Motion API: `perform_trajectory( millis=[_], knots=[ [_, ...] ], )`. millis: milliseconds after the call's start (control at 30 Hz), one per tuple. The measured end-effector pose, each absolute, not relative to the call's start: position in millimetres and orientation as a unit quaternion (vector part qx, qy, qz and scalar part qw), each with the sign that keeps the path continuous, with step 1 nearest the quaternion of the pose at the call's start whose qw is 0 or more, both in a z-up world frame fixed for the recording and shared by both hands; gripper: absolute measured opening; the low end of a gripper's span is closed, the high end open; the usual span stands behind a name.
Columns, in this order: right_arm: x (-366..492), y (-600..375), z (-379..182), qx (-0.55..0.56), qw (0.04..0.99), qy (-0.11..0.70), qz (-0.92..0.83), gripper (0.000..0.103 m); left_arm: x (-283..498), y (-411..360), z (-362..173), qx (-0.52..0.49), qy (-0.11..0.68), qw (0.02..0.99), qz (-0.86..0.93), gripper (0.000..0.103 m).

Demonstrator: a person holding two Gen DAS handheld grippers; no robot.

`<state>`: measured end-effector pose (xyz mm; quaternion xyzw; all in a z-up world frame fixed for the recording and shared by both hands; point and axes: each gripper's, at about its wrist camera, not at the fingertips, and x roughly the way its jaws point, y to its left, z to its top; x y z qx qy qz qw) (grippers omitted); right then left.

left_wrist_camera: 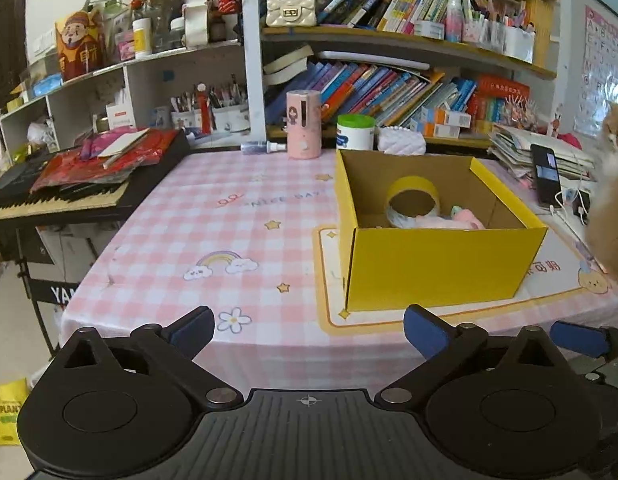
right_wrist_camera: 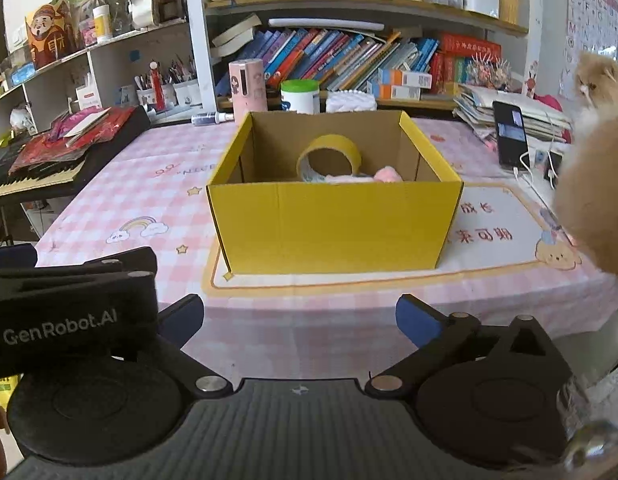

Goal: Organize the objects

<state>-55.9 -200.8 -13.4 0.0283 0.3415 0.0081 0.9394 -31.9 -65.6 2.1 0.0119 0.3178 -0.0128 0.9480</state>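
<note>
Saw keyboard (left_wrist_camera: 53, 196) at far left under red packets, then pink checked tablecloth (left_wrist_camera: 213, 240) over table, bookshelves (left_wrist_camera: 389, 80) behind. Yellow box (right_wrist_camera: 333, 228) sat open on printed mat (right_wrist_camera: 497, 236), right of centre. Inside it, tape roll (right_wrist_camera: 329, 158) stood on edge beside pink plush item (right_wrist_camera: 385, 175), mostly hidden by front wall; I couldn't identify it. Phone (right_wrist_camera: 509, 136) leaned at right; fluffy cat (right_wrist_camera: 601, 80) cut off by frame edge. My left gripper (left_wrist_camera: 309, 326) and right gripper (right_wrist_camera: 299, 314) both spread wide, nothing between fingers, short of table edge.
</note>
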Motion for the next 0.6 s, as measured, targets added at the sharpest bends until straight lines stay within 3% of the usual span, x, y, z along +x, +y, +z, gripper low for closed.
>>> perform_trajectory(
  millis=[600],
  knots=[
    [-47.1,-191.6,-19.2,0.014,0.931,0.364,0.033,0.103,-27.8,-65.3,-7.4,-0.005,0.354,0.935,0.007,0.103]
  ],
)
